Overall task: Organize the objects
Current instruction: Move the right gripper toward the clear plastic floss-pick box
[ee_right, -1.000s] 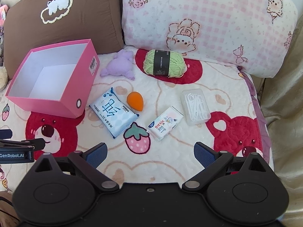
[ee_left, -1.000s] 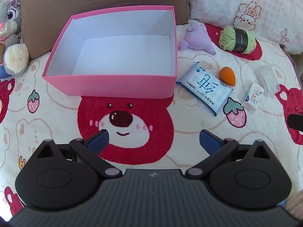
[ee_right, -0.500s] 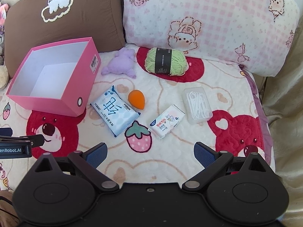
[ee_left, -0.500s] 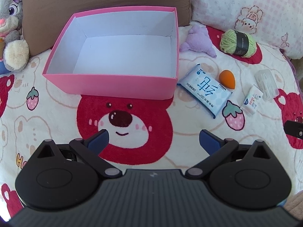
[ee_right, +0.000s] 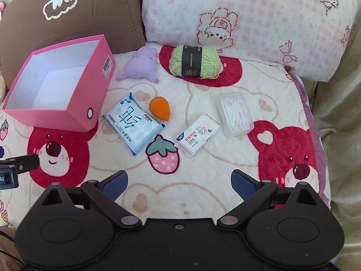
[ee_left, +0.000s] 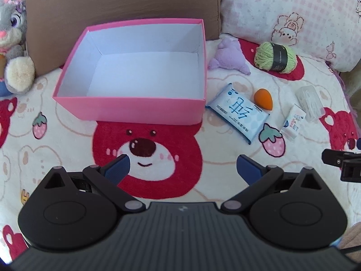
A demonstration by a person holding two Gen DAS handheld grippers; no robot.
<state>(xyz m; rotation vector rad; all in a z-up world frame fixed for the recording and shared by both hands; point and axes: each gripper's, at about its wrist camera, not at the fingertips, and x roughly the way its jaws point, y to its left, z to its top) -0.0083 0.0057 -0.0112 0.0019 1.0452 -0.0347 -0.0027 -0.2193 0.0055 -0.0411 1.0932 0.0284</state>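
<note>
Starting from nothing done, by the look of it: pink box [ee_left: 135, 110] empty, white floor bare from wall to wall, no item inside.

Six loose things lying on the blanket [ee_right: 203, 180], all to the right of the box, none touching a gripper:
- Purple plush toy [ee_right: 141, 66] just beside the box's far right corner.
- Green yarn ball [ee_right: 195, 61] beyond the plush, further right of the box, near the pink pillow [ee_right: 248, 22].
- Blue wipes pack [ee_right: 133, 122] flat, just beside the box's near right corner; touching the box or not, hard to tell from either view.
- Orange sponge [ee_right: 159, 108] right of the wipes pack, close against it.
- Small tissue pack [ee_right: 197, 135] further right of the box, past the sponge.
- Clear case of floss picks [ee_right: 234, 114], lid apparently shut, furthest right of the box, just beside the tissue pack.

Left gripper [ee_left: 182, 167] spread wide, grasping nothing, hanging in front of the box's near wall. Right gripper [ee_right: 179, 181] likewise spread and bare, in front of the wipes and tissue packs, well right of the box.

Left to do, judging from the task: probably all six items into the box. Nearest candidates for the right gripper: tissue pack and wipes pack. Brown cushion [ee_left: 124, 6] and grey stuffed rabbit [ee_left: 13, 33] behind and left of the box, likely not part of the sorting.
</note>
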